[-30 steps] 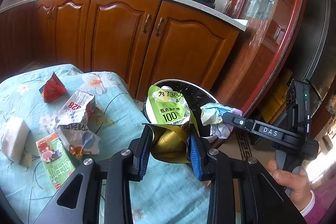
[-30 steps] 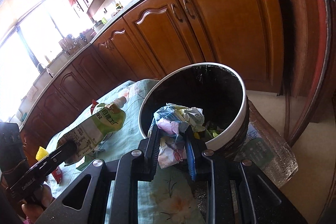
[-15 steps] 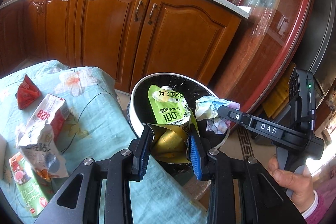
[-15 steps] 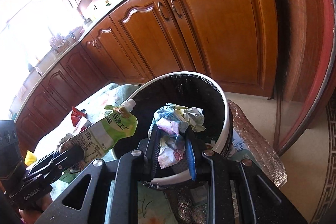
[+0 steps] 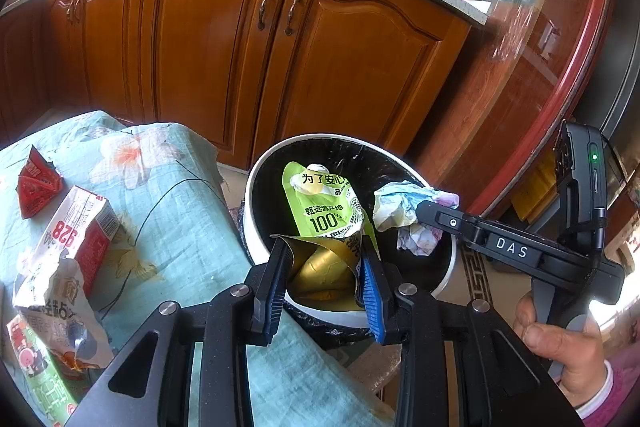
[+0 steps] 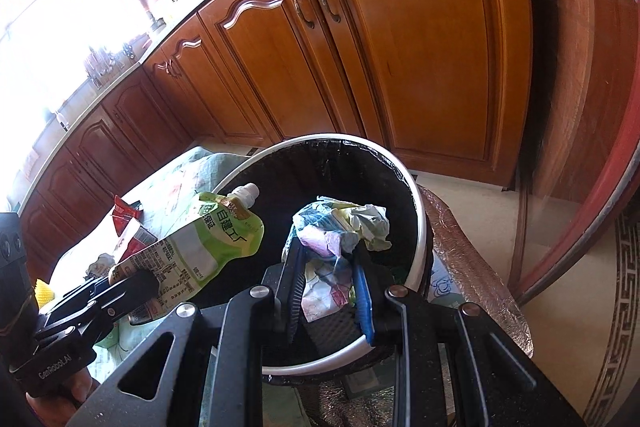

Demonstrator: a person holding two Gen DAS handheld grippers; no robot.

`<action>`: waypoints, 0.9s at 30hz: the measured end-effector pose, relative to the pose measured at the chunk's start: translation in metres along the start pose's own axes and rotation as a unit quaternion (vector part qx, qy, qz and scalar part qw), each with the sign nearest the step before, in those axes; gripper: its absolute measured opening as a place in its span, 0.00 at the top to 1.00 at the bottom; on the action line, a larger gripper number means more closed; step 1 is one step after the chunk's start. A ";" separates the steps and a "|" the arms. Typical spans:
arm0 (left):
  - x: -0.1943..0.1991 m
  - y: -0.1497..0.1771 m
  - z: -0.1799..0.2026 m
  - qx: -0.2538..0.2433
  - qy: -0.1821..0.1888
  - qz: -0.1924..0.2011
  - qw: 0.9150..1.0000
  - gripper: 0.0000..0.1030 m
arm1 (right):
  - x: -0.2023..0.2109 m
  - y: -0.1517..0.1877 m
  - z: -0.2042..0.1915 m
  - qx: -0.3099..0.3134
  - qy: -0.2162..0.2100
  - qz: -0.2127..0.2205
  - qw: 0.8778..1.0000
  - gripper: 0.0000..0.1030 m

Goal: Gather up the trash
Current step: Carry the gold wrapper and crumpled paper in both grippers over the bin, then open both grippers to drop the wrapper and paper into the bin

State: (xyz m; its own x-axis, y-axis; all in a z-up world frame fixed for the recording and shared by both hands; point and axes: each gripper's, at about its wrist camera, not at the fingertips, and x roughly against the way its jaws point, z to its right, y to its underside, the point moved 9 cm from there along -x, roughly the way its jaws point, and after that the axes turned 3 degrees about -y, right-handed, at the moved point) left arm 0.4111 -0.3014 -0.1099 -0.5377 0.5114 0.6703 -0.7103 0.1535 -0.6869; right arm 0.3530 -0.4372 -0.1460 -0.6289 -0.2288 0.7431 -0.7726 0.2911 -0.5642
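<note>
My left gripper (image 5: 322, 267) is shut on a green spouted drink pouch (image 5: 320, 203) and holds it over the open white trash bin (image 5: 256, 211) with a black liner. My right gripper (image 6: 326, 275) is shut on a crumpled paper wad (image 6: 340, 227), also over the bin's (image 6: 418, 227) mouth. In the left wrist view the wad (image 5: 400, 207) and right gripper (image 5: 424, 211) come in from the right. In the right wrist view the pouch (image 6: 200, 251) and left gripper (image 6: 136, 283) come in from the left.
A table with a teal floral cloth (image 5: 180, 227) stands left of the bin. On it lie a red wrapper (image 5: 36, 183), a torn red-white carton (image 5: 76, 239) and a green packet (image 5: 40, 387). Wooden kitchen cabinets (image 5: 240, 47) stand behind. A red-framed glass cabinet (image 5: 540, 47) is at right.
Both grippers have moved from beside the table to over the bin's mouth, carrying the pouch and the paper wad. Both stay shut on their loads.
</note>
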 end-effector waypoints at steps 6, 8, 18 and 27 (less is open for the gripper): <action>-0.010 -0.001 0.008 -0.001 0.006 -0.015 1.000 0.66 | -0.009 -0.003 0.004 -0.003 0.005 -0.011 1.000 0.69; -0.008 -0.002 0.010 0.001 0.006 -0.014 1.000 0.62 | -0.008 -0.004 0.005 -0.002 0.008 -0.010 1.000 0.62; 0.035 0.022 -0.009 0.033 -0.014 0.012 0.999 0.36 | 0.019 0.006 -0.010 -0.020 -0.025 0.030 0.999 0.21; 0.098 0.069 -0.045 0.075 -0.056 0.032 0.995 0.30 | 0.036 0.038 -0.050 -0.024 -0.058 0.043 0.997 0.15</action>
State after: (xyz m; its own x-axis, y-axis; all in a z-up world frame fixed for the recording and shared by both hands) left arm 0.3299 -0.2024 -0.1041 -0.6255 0.4174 0.6591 -0.7279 -0.0081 -0.6857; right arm 0.3048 -0.3876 -0.1224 -0.7007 -0.3054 0.6448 -0.7120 0.3580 -0.6041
